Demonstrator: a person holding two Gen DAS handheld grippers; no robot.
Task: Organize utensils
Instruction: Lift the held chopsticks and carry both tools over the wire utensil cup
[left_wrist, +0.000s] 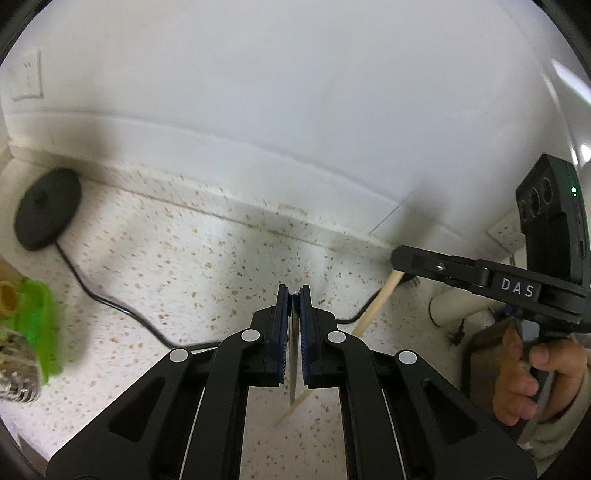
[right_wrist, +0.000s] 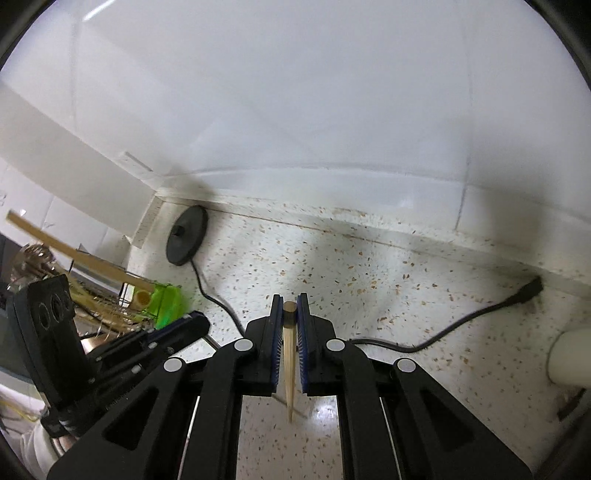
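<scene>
My left gripper is shut on a thin metal utensil that hangs down between the pads; I cannot tell what kind. My right gripper is shut on a wooden chopstick, point downward, above the speckled counter. In the left wrist view the right gripper shows at the right with the chopstick slanting down from it. In the right wrist view the left gripper shows at the lower left. A green utensil holder with wooden utensils stands at the left.
A black round base with a black cable lies on the counter by the white wall. A white cylinder stands at the right edge. The green holder and a metal object show at the left.
</scene>
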